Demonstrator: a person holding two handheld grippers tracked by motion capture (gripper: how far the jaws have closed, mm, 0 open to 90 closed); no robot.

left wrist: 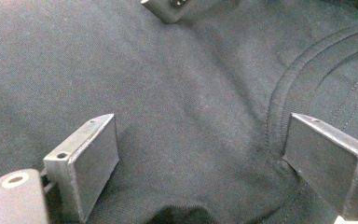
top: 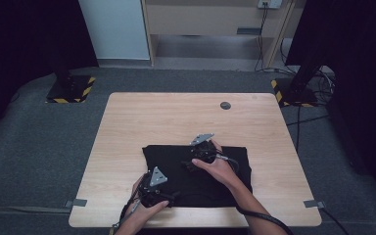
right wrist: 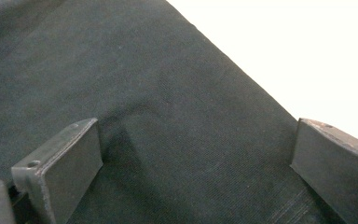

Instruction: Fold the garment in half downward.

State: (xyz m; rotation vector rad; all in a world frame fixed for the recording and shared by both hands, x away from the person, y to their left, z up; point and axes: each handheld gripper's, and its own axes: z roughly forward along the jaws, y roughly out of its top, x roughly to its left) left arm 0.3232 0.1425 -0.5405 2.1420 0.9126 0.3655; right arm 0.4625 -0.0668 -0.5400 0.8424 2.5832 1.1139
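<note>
Left hand-held gripper sits nearest, low over the near edge of the tabletop, held in the person's left hand. Grey three-cornered plate on top of it. In the left gripper view its jaws stand spread wide, nothing between them but cloth; they hover at or just over the fabric, contact cannot be told. A stitched, curved collar seam runs just beside the jaw at the right of that view.

Black garment lies flat, folded to a rough rectangle, on the near half of the tabletop, its near border close to the near edge, roughly centred between the left and right edges. A small fold or dip of cloth shows at the bottom of the left gripper view, between the jaws.

Right hand-held gripper is farther in, over the middle of the garment toward its far border, gripped by the right hand. Right gripper view: jaws spread wide, holding nothing, cloth beneath them. The garment's straight edge runs diagonally past the jaw at the right of that view, bright tabletop beyond.

Far half of the tabletop: a small dark round disc near the far edge, well apart from the garment.
</note>
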